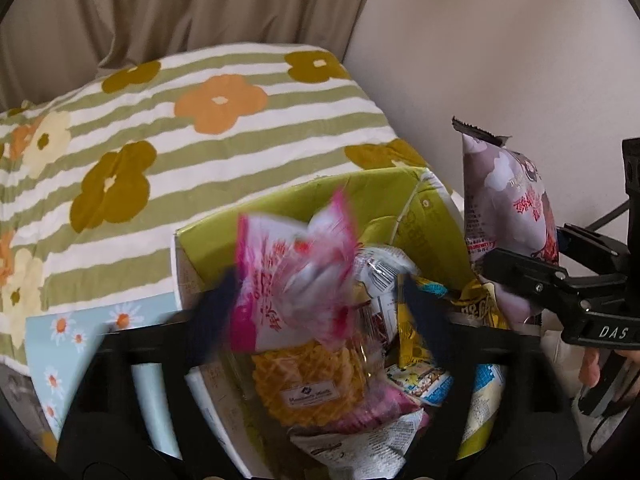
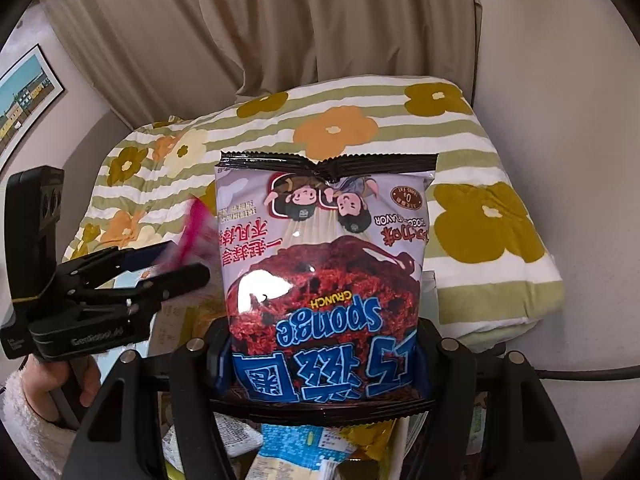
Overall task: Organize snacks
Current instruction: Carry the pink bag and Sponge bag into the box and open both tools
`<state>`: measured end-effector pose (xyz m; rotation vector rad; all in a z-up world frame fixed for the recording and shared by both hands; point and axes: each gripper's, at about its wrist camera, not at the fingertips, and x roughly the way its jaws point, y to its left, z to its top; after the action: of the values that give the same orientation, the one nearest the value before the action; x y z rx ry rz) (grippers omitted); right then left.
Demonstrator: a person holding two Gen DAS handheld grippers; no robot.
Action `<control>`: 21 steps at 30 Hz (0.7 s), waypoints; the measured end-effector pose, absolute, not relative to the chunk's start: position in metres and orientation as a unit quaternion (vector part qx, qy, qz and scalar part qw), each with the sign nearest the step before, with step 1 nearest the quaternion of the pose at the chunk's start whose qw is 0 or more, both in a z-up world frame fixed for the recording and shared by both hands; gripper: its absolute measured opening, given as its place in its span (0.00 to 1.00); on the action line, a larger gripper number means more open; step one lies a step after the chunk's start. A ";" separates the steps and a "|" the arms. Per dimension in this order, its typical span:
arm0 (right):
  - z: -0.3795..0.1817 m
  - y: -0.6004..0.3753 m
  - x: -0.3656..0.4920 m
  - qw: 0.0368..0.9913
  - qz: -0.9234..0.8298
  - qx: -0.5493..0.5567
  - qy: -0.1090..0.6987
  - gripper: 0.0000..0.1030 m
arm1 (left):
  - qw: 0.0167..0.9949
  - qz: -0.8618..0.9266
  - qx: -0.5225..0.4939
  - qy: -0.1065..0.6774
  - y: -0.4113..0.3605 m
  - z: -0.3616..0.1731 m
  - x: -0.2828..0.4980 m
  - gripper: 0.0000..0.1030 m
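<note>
Backdrop: a beige curtain (image 2: 256, 32) and a pale wall (image 1: 500, 40) are seen behind a folded quilt (image 1: 168, 128) with green stripes and flower shapes; a framed picture (image 2: 24, 96) is hung on the wall at far left of the right wrist view
Box: a green carton (image 1: 380, 196) is set just in front of the quilt, open at the top and filled with loose snack packets
Box contents: a yellow waffle packet (image 1: 312, 380), a white packet with a barcode (image 1: 380, 276) and yellow wrappers (image 1: 412, 340) are piled together inside
Card: a pale blue sheet with daisies (image 1: 68, 332) is laid beside the box on its left
Left gripper (image 1: 316, 312): its fingers are blurred; a pink bag (image 1: 292, 276) is seen between them above the box, but whether it is pinched cannot be told
Right gripper (image 2: 320, 364): it is clamped on the lower end of the sponge bag (image 2: 324, 260)
Sponge bag: it is held upright and upside down, its print inverted, raised over the right edge of the box with the quilt behind it
Pink bag: it is smeared by motion, tilted, and positioned over the middle of the box
Hands: each gripper handle is gripped by a hand (image 2: 48, 388), the left one in a fuzzy white sleeve
</note>
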<state>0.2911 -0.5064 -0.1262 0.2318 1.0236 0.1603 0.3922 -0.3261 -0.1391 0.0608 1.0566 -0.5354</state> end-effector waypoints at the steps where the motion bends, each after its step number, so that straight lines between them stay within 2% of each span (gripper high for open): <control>1: -0.127 -0.508 0.292 0.861 0.076 0.113 0.489 0.60 | 0.833 -0.248 0.034 0.493 -0.326 -0.137 0.391 1.00; 5: -0.132 -0.513 0.297 0.856 0.076 0.118 0.498 0.60 | 0.836 -0.229 0.050 0.496 -0.318 -0.136 0.381 1.00; 13: -0.137 -0.512 0.308 0.849 0.096 0.122 0.505 0.61 | 0.841 -0.213 0.004 0.497 -0.288 -0.133 0.359 1.00; 15: -0.138 -0.510 0.312 0.853 0.101 0.123 0.497 0.69 | 0.836 -0.219 -0.019 0.503 -0.278 -0.133 0.355 1.00; 17: -0.135 -0.506 0.311 0.865 0.100 0.109 0.480 0.99 | 0.837 -0.207 -0.025 0.505 -0.270 -0.133 0.350 1.00; 21: -0.130 -0.501 0.300 0.884 0.098 0.090 0.448 1.00 | 0.840 -0.189 -0.028 0.508 -0.257 -0.135 0.342 1.00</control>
<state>0.2998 -0.5009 -0.1298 0.1873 0.9313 0.2034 0.3418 -0.2569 -0.1346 -0.0590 1.0733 -0.3994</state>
